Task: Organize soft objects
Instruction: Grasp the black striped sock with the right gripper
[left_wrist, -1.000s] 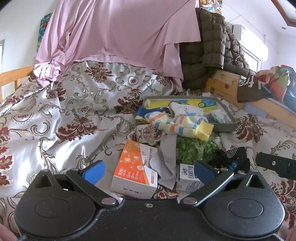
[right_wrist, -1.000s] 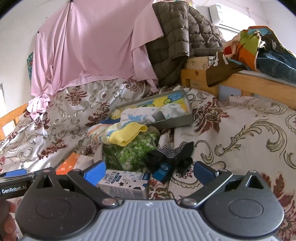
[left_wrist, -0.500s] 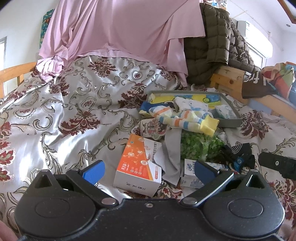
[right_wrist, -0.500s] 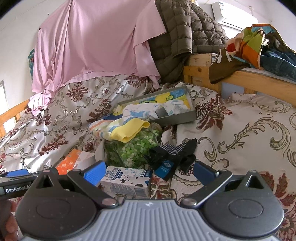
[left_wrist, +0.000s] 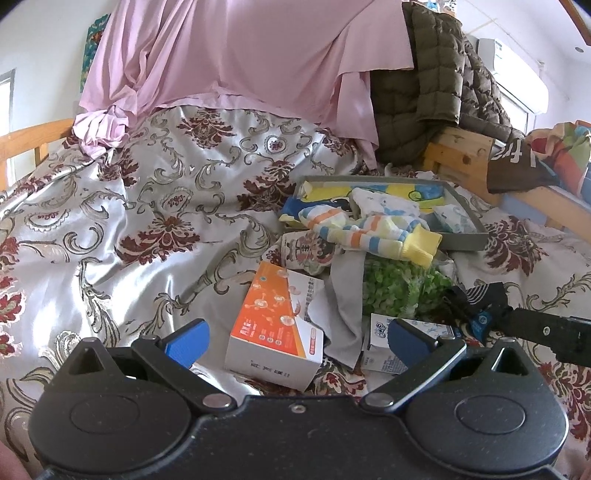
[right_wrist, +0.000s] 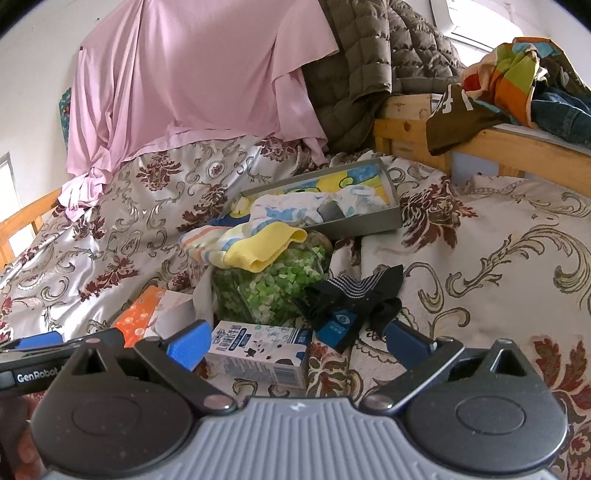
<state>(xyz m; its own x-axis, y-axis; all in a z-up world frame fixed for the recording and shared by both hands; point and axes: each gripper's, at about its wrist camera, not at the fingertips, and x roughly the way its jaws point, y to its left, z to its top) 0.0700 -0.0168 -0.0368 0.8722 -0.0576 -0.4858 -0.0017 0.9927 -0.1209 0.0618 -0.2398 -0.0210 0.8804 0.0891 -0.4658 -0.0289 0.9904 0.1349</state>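
Socks and other soft pieces lie heaped in the middle of the floral bedspread (left_wrist: 155, 236) I am looking over. A striped sock (left_wrist: 373, 230) with orange, blue and yellow bands drapes across the near rim of the grey tray (left_wrist: 465, 242), its yellow end hanging over a clear bag of green pieces (right_wrist: 273, 284). Inside the tray I see a yellow and blue cloth (right_wrist: 354, 177) laid flat and a white printed garment (right_wrist: 291, 205) bunched on top of it. A black sock pair (right_wrist: 354, 295) with a blue tag lies on the bedspread just beside the green bag, near my right gripper (right_wrist: 295, 341).

My left gripper (left_wrist: 295, 338) has its blue fingers spread wide apart, holding nothing; an orange and white box (left_wrist: 275, 325) sits between them, a little ahead. A grey cloth (left_wrist: 345, 295) lies between that box and the green bag. My right gripper is likewise spread wide and empty, with a small blue and white carton (right_wrist: 258, 349) lying just ahead between its fingers and the black sock pair close beyond its right finger.

Behind everything, a pink sheet (left_wrist: 240, 55) hangs down to the bed, and an olive quilted jacket (left_wrist: 436, 81) slumps over a wooden frame (right_wrist: 406, 118).
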